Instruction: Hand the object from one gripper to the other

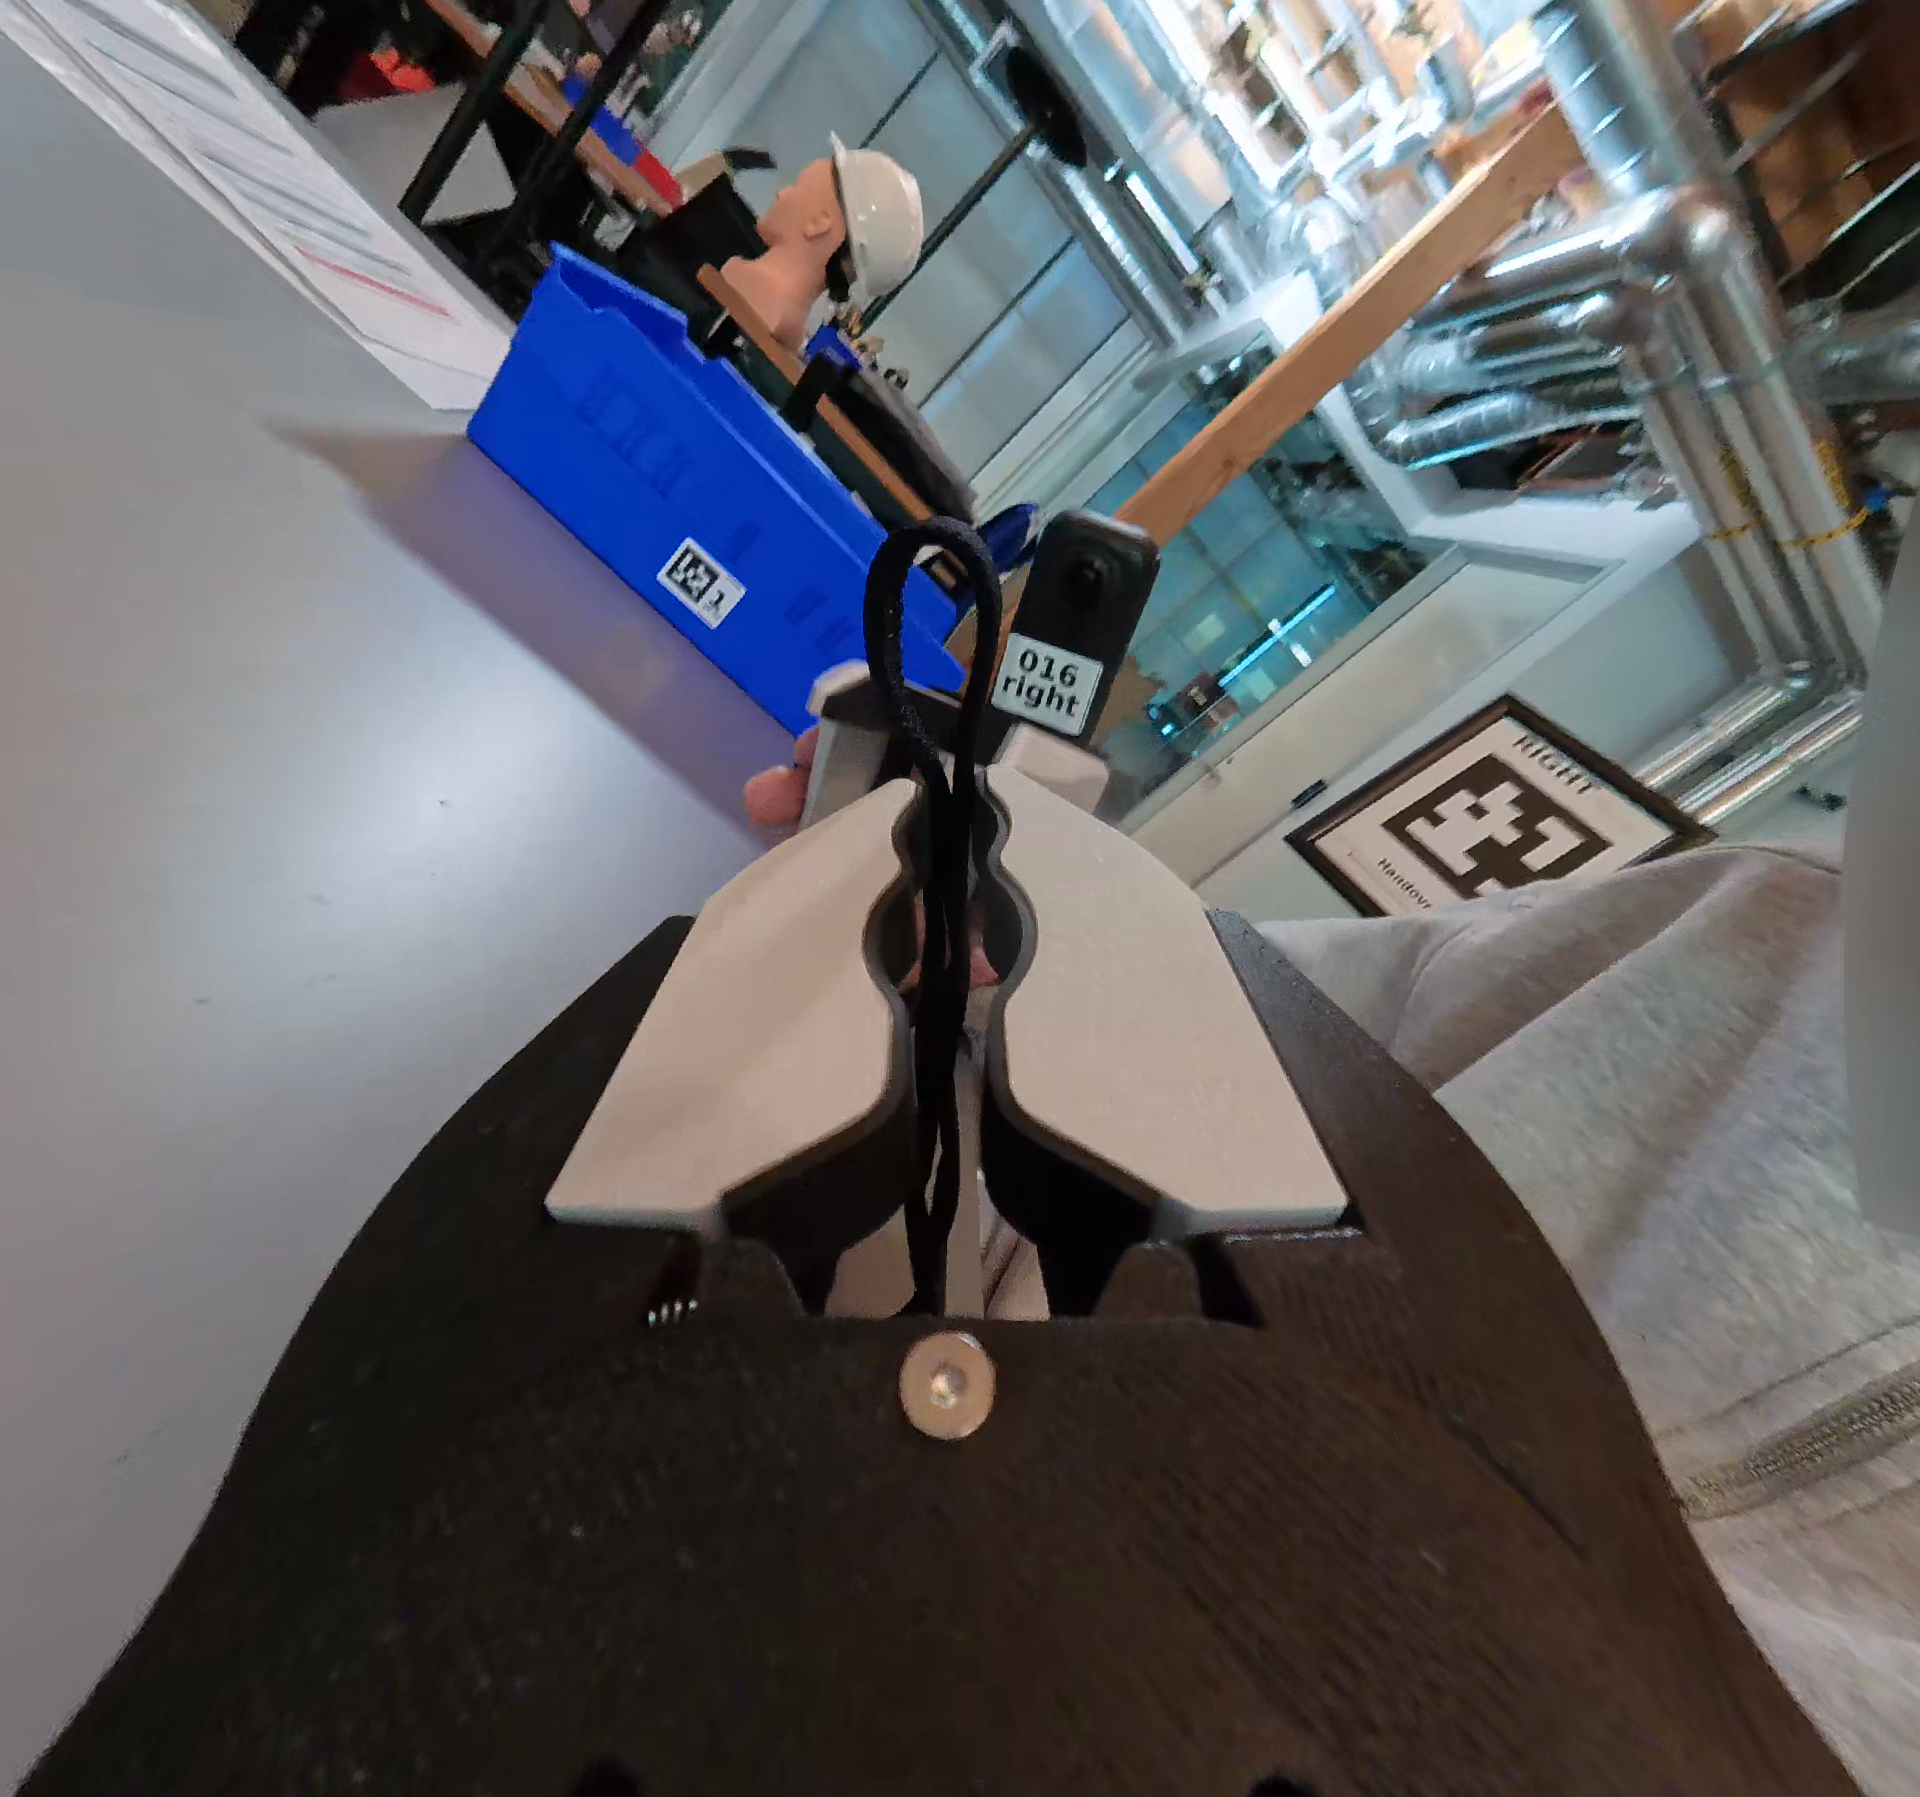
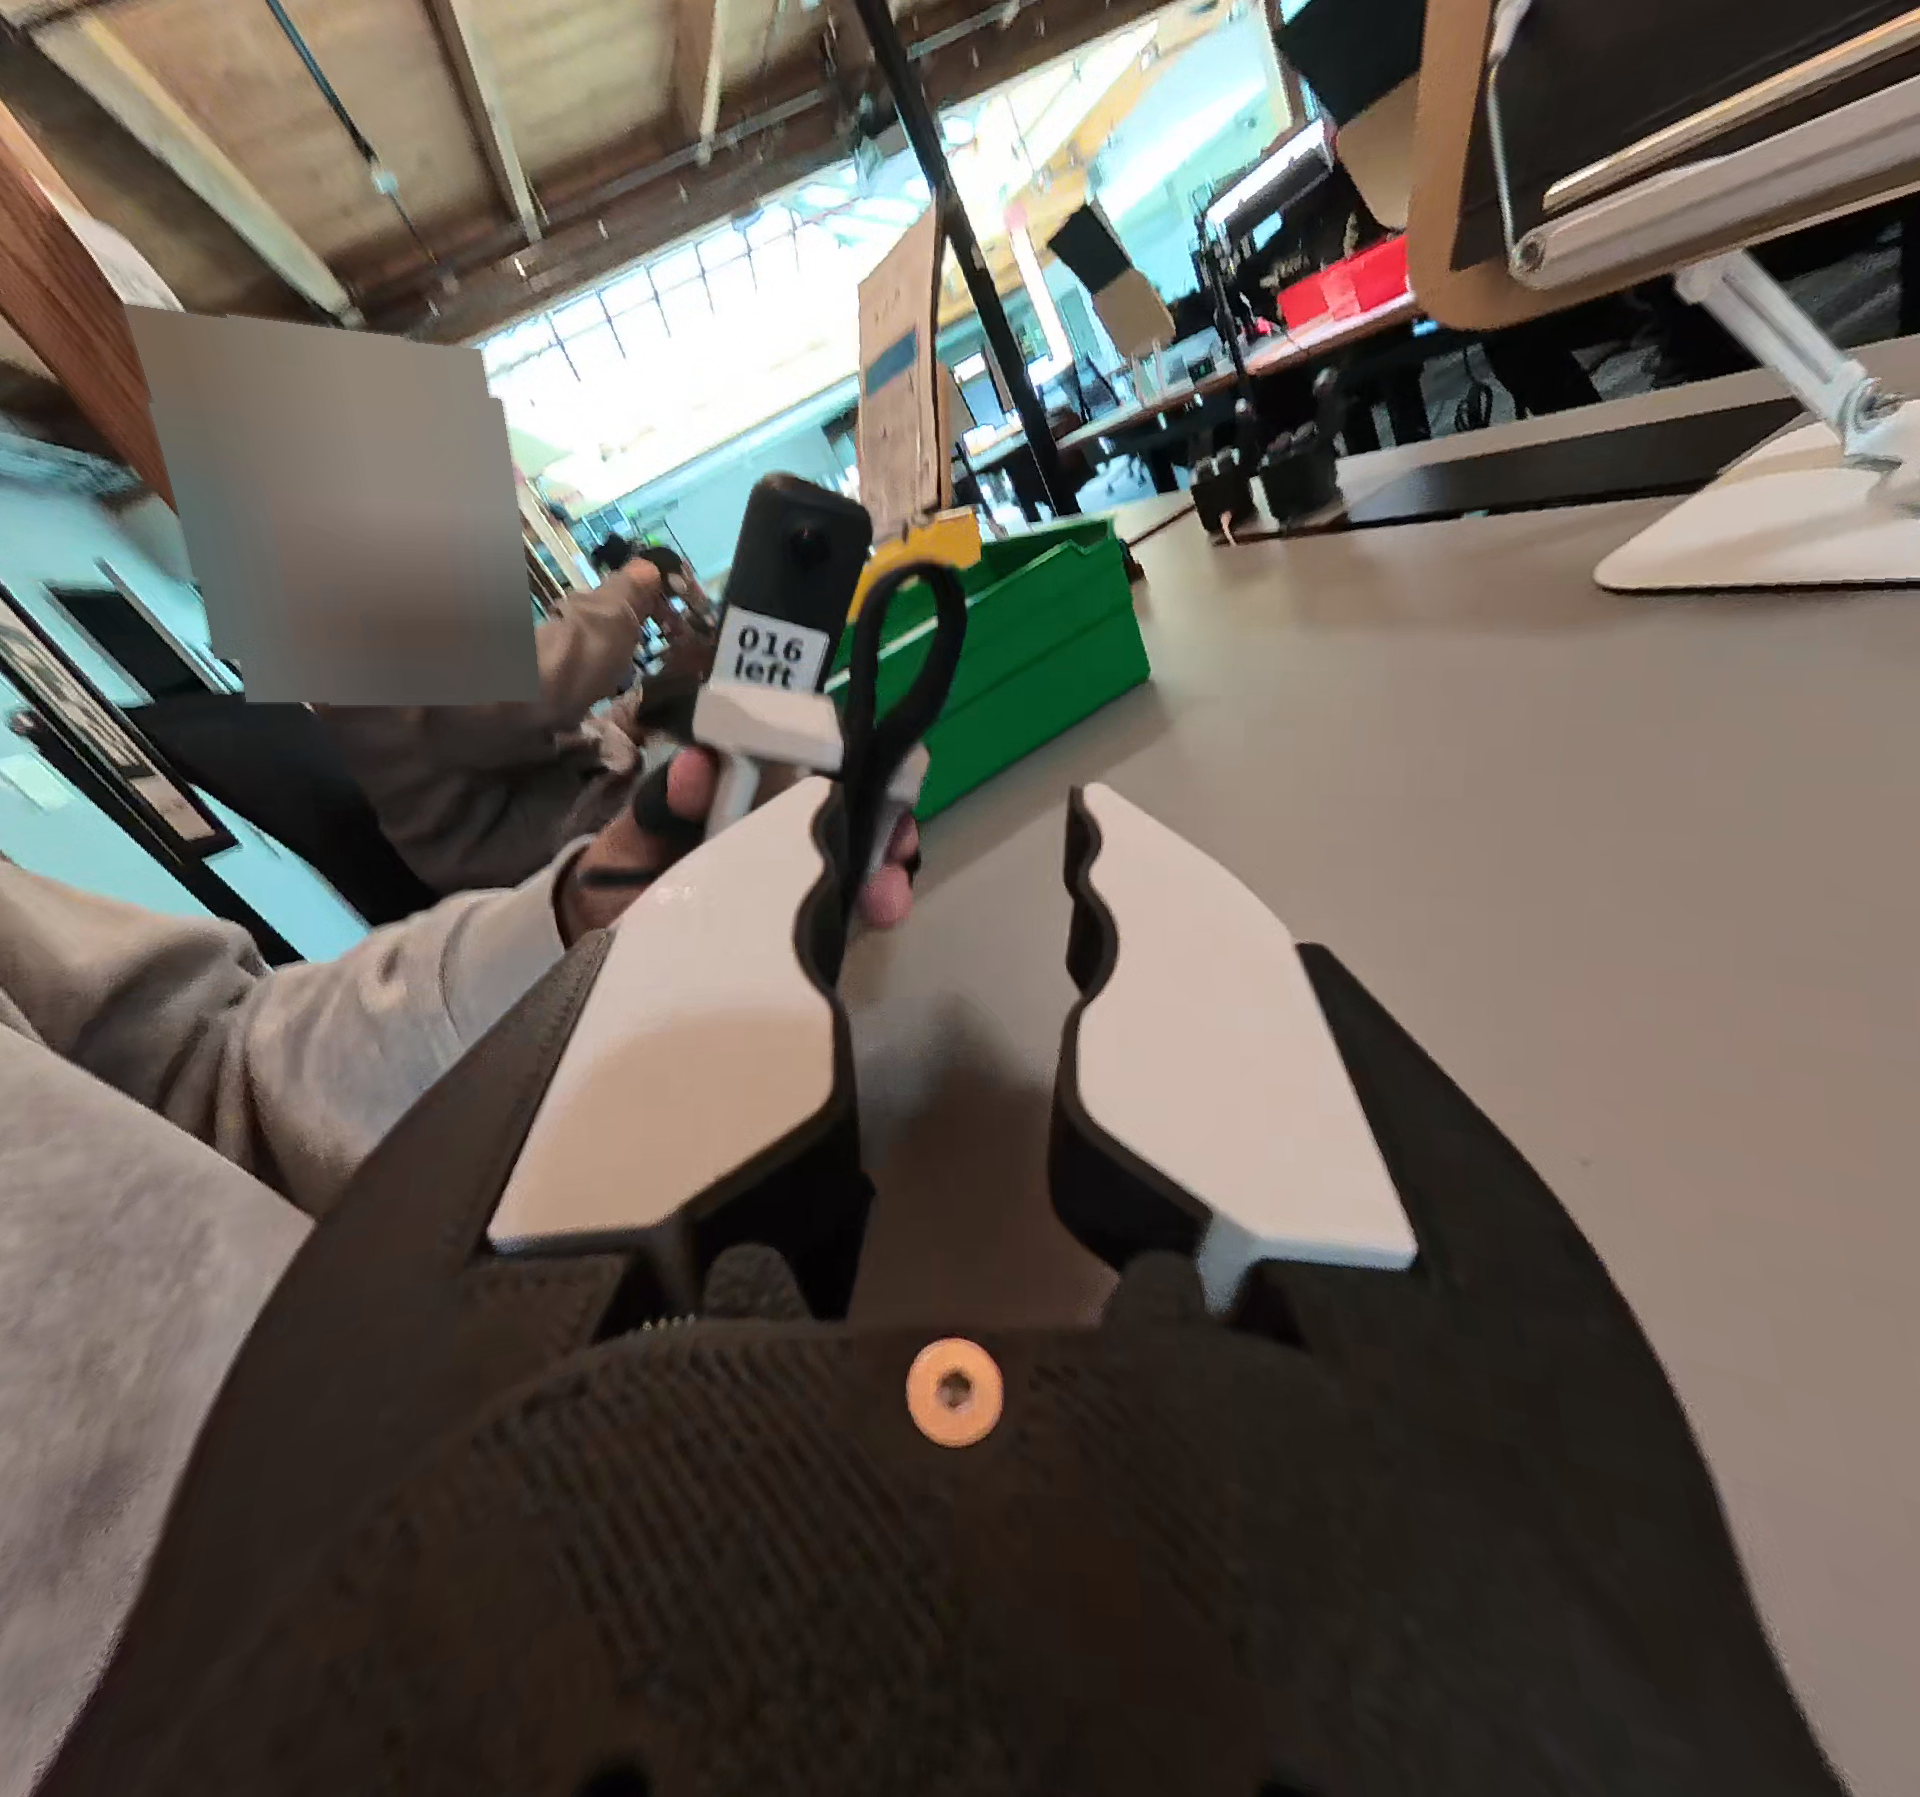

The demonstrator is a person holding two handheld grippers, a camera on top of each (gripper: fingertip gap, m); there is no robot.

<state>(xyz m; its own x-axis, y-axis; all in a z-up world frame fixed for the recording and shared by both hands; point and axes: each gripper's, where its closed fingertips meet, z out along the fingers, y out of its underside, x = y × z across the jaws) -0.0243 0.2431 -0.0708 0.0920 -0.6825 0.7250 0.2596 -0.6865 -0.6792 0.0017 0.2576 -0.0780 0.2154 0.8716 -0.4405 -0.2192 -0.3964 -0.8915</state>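
Observation:
A black cord loop (image 1: pixel 935 532) is pinched between the shut fingers of my left gripper (image 1: pixel 951 791), and its loop sticks out past the tips. In the right wrist view the same cord (image 2: pixel 904 667) stands up from the left gripper (image 2: pixel 862 771), which a hand holds. My right gripper (image 2: pixel 951 802) is open and empty, and the cord sits just beyond its left fingertip (image 2: pixel 821 802). In the left wrist view the right gripper (image 1: pixel 945 739) faces me close behind the cord, with its fingers on either side of the loop.
A blue bin (image 1: pixel 675 480) lies on the grey table (image 1: pixel 260 812) to the left. A green bin (image 2: pixel 1018 646) sits behind the grippers. A monitor stand (image 2: pixel 1766 511) is at the far right. A grey sleeve (image 2: pixel 260 1020) fills the left side.

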